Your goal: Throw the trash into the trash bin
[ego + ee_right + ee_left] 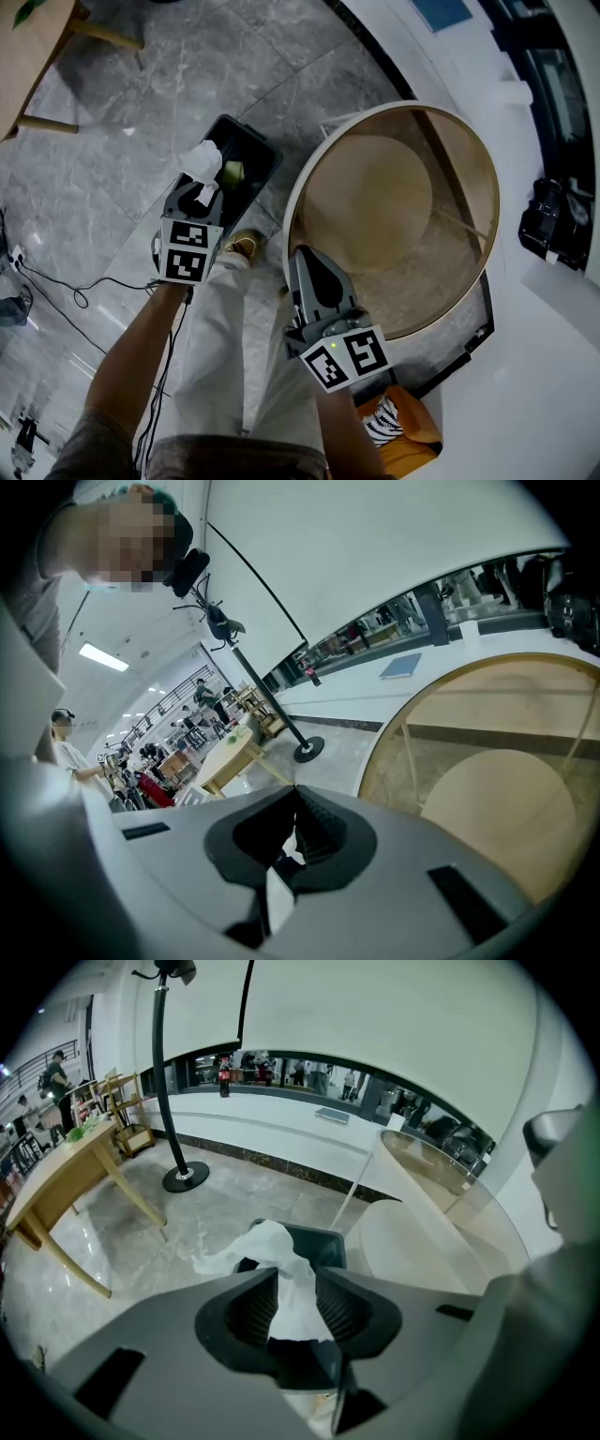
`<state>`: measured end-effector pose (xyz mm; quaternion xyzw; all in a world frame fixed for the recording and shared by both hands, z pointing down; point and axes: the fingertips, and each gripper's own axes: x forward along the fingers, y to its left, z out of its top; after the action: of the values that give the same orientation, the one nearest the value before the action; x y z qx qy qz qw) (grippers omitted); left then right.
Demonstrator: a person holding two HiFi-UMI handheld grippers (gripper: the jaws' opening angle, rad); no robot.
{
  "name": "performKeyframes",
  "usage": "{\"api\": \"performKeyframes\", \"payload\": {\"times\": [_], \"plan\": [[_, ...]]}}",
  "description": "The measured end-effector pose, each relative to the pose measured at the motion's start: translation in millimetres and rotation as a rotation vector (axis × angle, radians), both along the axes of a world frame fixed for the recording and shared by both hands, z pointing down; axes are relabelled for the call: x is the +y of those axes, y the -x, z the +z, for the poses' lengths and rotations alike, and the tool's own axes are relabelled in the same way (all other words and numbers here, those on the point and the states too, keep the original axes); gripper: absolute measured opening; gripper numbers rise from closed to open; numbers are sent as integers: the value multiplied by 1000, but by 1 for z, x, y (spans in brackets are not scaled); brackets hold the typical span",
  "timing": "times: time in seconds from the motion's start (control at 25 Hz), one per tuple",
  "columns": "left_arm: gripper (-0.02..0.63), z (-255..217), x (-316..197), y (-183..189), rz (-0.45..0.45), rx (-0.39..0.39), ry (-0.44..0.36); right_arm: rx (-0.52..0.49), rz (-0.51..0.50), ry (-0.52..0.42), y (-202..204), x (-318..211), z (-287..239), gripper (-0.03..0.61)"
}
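Well, the round table (494, 202) fills the right half of the head view. My right tongs (305, 255) wait over its rim at about seven o'clock, out of the way, since they have nothing to carry. Their own view shows the jaws pressed together and empty.

The black trash bin (258, 159) stands on the floor (112, 169) at the table's ten o'clock, just beside it. I hold my left tongs (208, 187) at the bin's seven o'clock end, pointed steeply down, so that whatever I let go should fall inside. The white tissue (201, 157) sits at their tips, over the bin's mouth near the rim and not yet in it. A small yellow-green thing (232, 172) lies in the bin at the tissue's four o'clock; I cannot tell what it is.

From the head view I cannot judge the grip. The left gripper view settles it: the jaws stand spread, and the tissue (281, 1279) runs loose between them and flops out at twelve o'clock toward the bin (323, 1243). That view hides the yellow-green thing. Only the head view shows both tongs against bin and table.
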<state>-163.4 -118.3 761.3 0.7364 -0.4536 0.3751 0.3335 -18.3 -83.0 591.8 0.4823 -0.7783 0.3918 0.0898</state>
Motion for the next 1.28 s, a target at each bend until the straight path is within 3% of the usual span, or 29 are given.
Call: {"api": "performKeyframes", "payload": {"times": [0.56,0.84,1.28], "plan": [[155,8,8,-15,14,35,61,-4,24,-1,-9,-2,1,18],[155,25,24,-19,54,23,196,-4,41,1,-14,-2,1,18],[126,1,9,-22,62,41,109,-1,69,-9,-15,-3,-5,18]]}}
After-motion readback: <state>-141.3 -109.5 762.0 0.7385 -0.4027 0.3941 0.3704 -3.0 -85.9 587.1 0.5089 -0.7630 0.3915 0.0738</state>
